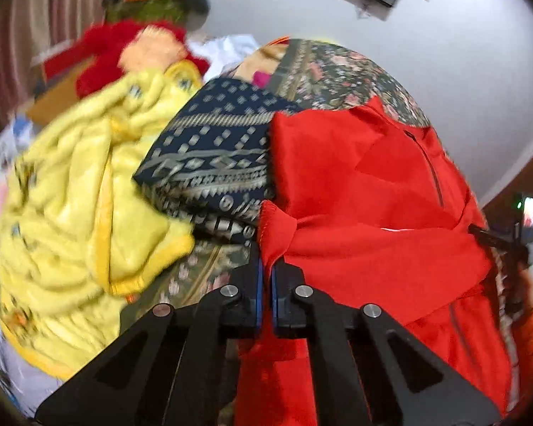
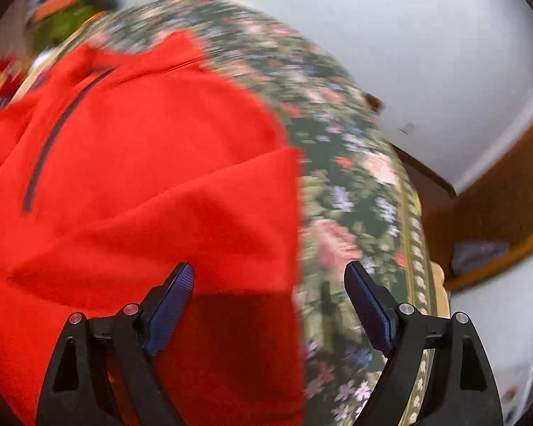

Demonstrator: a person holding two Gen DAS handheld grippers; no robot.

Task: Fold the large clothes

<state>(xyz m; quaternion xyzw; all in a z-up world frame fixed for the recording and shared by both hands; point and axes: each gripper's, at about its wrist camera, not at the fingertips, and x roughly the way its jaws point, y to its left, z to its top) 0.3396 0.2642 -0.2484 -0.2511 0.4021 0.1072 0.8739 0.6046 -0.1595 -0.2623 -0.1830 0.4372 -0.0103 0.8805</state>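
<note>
Your left gripper (image 1: 265, 266) is pinching a bunched hem of the red garment (image 1: 366, 184), its blue pads clamped together on the cloth and angled down at the heap. Your right gripper (image 2: 269, 284) is hanging spread wide over the same garment's edge, gripping nothing. The red garment is lying across a floral bedspread (image 2: 351, 191), with a navy patterned cloth (image 1: 213, 156) and yellow blanket (image 1: 74, 191) beyond; no lettering is showing.
</note>
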